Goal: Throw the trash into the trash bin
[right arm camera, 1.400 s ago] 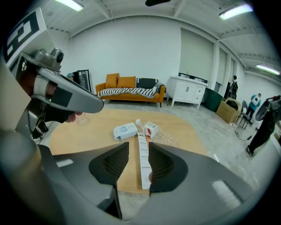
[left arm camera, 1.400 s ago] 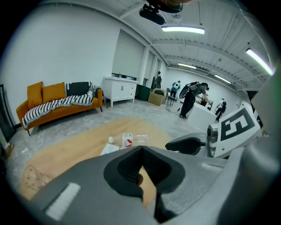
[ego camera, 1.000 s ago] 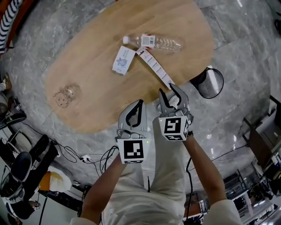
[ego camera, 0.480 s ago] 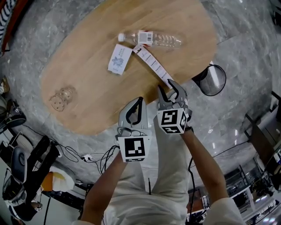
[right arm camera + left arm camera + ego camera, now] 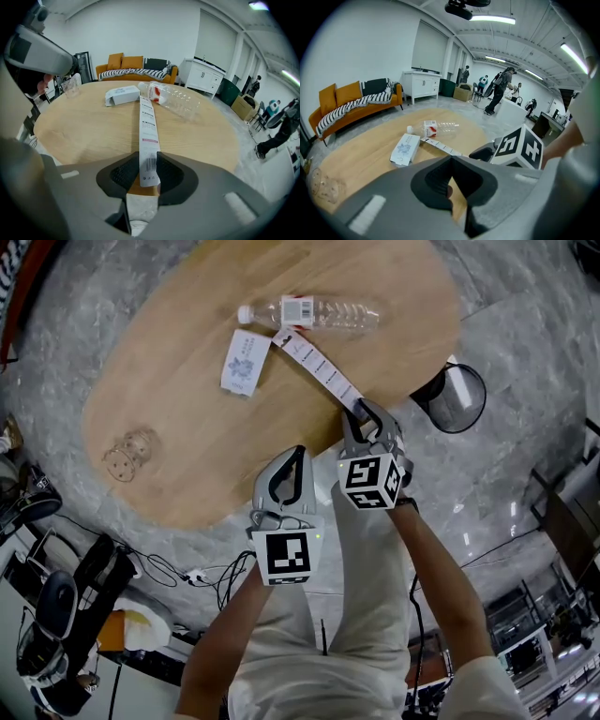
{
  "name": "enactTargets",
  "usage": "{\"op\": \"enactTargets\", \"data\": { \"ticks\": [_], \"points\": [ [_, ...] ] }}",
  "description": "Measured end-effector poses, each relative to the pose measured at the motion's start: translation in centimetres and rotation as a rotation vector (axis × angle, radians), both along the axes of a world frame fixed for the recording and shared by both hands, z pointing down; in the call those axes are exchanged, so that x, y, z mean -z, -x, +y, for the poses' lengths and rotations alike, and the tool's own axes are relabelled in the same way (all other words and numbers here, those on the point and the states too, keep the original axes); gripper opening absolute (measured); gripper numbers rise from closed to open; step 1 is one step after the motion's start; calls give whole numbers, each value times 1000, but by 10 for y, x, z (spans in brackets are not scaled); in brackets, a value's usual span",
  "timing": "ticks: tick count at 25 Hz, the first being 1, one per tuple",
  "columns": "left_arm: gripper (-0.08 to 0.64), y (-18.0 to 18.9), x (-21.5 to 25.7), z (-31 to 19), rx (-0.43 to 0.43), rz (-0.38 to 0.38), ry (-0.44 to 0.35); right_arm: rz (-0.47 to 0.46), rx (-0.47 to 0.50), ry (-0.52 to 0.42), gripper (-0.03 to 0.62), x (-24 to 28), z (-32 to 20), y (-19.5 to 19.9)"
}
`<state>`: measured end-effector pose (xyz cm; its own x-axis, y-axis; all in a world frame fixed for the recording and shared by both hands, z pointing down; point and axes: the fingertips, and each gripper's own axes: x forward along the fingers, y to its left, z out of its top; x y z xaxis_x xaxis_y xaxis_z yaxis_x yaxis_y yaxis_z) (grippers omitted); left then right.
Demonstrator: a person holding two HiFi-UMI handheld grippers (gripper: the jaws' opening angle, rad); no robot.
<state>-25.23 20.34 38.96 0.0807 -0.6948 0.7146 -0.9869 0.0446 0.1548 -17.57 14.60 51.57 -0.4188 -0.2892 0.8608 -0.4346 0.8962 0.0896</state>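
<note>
A long white paper strip (image 5: 317,369) runs across the oval wooden table (image 5: 187,427), from a clear plastic bottle (image 5: 311,312) to the near edge. My right gripper (image 5: 361,412) is shut on the strip's near end (image 5: 147,122), at the table's edge. A small white box (image 5: 241,362) lies left of the strip. The trash bin (image 5: 441,418) stands on the floor to the right of the table, close to my right gripper. My left gripper (image 5: 287,474) hovers shut and holding nothing over the near table edge, left of the right one.
A clear plastic cup (image 5: 127,454) lies on its side at the table's left end. Cables and bags (image 5: 112,615) litter the floor at lower left. An orange sofa (image 5: 351,101) stands beyond the table. People (image 5: 499,91) stand far back in the room.
My right gripper has moved forward to the strip's near end and its jaws have shut on it. The left gripper has stayed where it was.
</note>
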Motion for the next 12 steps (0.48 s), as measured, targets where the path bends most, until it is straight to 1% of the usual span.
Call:
{"op": "enactTargets", "data": {
  "ticks": [3,5,7,12],
  "points": [
    [0,-5,-1,-1,-16,7,6,10,25,-31,121,2,-4,-2],
    [0,-8,0,-1,-28,8,5,9,42,-62,76,8,-6,-1],
    [0,-10,-1,1,-31,9,17,5,48,-75,52,15,-6,-2],
    [0,-16,2,-4,-39,7,9,-22,39,-62,37,27,-7,-7]
  ]
}}
